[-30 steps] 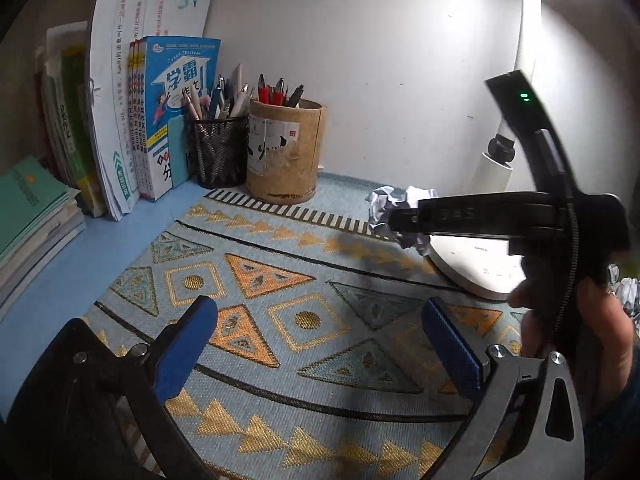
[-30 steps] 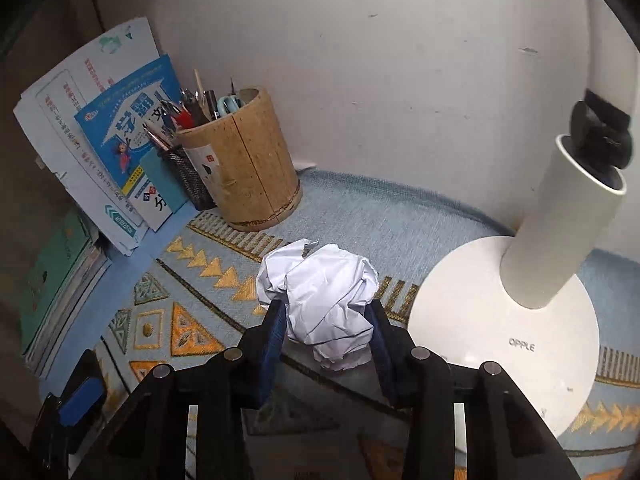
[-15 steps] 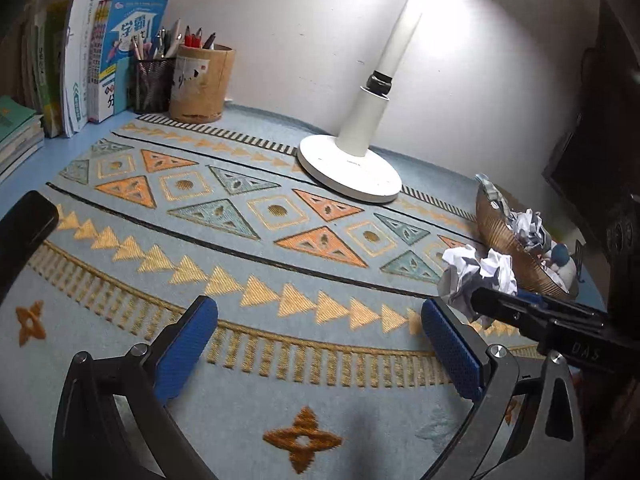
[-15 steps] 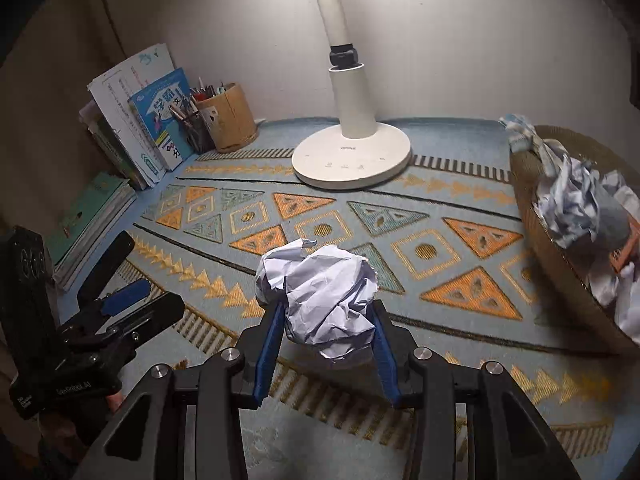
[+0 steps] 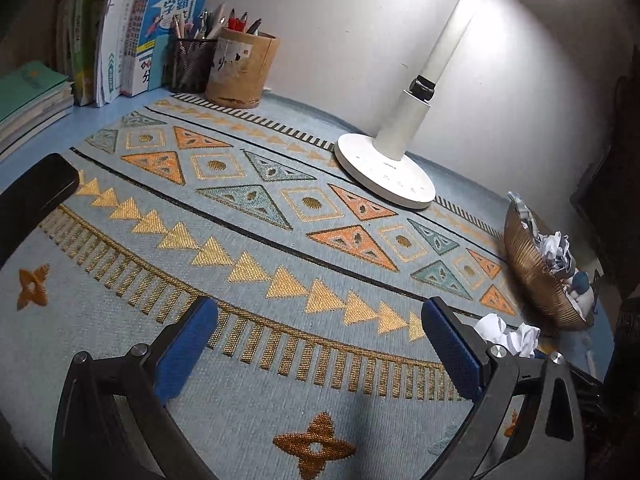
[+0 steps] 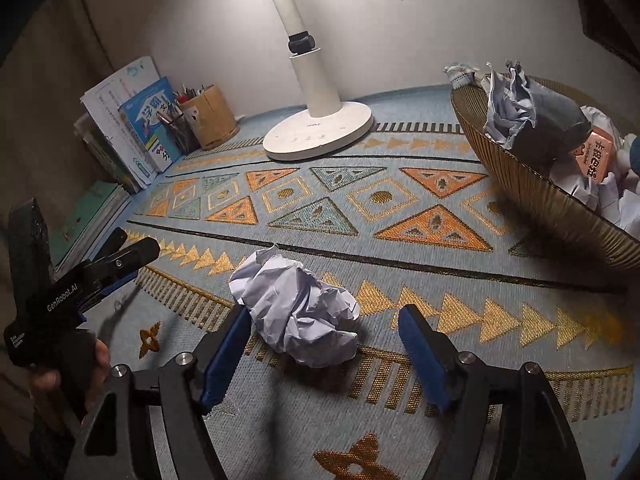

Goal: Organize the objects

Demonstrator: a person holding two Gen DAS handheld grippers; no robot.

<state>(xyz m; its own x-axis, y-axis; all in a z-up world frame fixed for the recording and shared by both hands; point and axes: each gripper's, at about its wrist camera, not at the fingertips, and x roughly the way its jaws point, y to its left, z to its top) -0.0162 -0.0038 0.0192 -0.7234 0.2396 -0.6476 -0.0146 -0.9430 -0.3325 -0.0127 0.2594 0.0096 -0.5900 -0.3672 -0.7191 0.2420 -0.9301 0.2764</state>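
Right tool point(image 6: 324, 354) just opened around the paper ball point(image 6: 298, 312); basket point(image 6: 532, 192) holds crumpled paper; left tool point(image 5: 320, 350) gapes empty.

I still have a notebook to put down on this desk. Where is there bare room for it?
Free: the wide middle of the patterned mat, between the lamp base and the open left gripper. Crowded: the back left corner with the books and pen cups, and the right side, where the full basket and the crumpled paper ball sit.
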